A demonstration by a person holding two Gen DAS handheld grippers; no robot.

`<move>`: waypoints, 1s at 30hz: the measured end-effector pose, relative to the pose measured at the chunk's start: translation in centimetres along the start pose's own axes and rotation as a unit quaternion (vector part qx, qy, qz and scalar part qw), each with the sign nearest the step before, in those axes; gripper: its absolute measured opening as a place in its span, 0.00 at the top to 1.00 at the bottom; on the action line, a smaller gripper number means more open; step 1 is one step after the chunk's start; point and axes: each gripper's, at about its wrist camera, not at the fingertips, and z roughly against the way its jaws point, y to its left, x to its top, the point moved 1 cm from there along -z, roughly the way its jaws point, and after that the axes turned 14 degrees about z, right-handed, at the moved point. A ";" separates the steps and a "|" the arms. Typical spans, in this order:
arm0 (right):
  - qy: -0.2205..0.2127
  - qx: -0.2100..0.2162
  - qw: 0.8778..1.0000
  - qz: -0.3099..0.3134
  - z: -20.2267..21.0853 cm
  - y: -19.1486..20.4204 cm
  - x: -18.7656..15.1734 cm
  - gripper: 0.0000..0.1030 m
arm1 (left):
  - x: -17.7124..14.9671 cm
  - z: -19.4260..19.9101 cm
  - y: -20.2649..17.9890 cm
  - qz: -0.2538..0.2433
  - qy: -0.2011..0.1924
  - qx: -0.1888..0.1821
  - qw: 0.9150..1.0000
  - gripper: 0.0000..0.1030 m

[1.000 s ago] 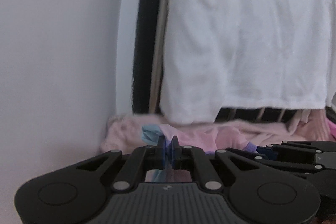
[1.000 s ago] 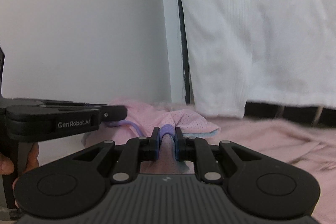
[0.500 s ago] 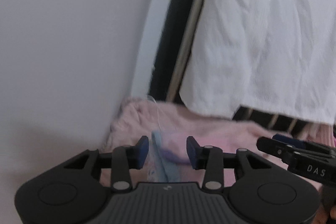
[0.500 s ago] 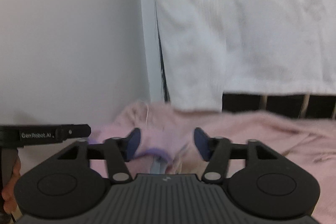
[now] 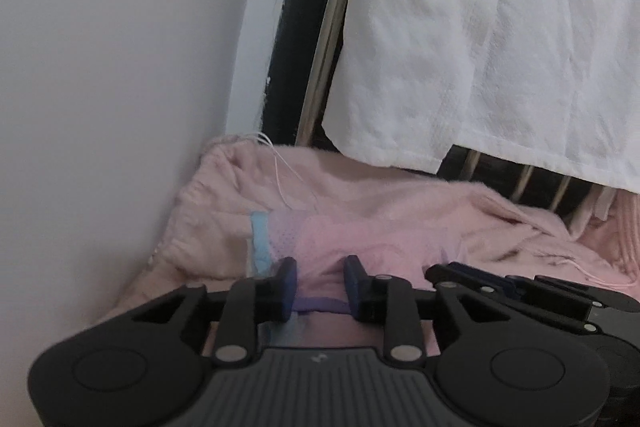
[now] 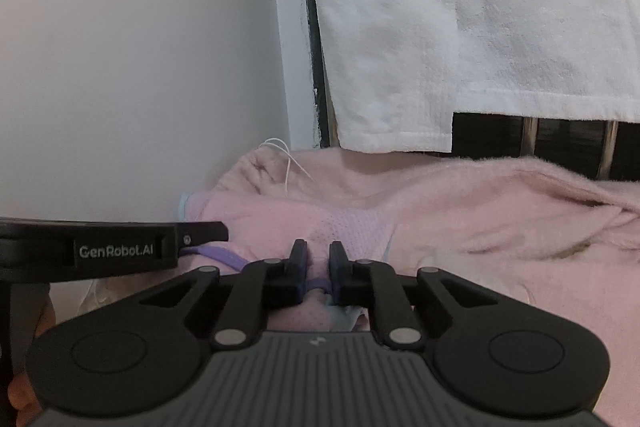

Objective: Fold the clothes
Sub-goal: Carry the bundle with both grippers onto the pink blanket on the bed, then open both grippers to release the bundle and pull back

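My left gripper stands with its two fingers apart, a moderate gap between them, and nothing is pressed between the pads. A small pink garment of mesh cloth lies just in front of and under these fingers. Its purple edge band runs across the gap between my left fingers, and its light blue trim shows on the left side. This garment rests on top of a bigger fluffy pink garment, which is spread over the surface up to the white wall.

My right gripper has its fingers only narrowly apart. The pink mesh cloth and the purple band sit in this small gap, but I cannot tell if the pads really pinch them or only stand around them. In the right wrist view, my left gripper comes in from the left side, just beside the small garment.

Behind the clothes a white towel hangs down over a dark frame with pale slats. A thin white thread sticks up from the fluffy garment near the wall
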 end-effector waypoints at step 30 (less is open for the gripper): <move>-0.034 0.014 0.996 -0.078 -1.9 -2.7 3.3 0.90 | -0.5 0.4 -0.6 0.012 -0.063 0.040 0.997 0.52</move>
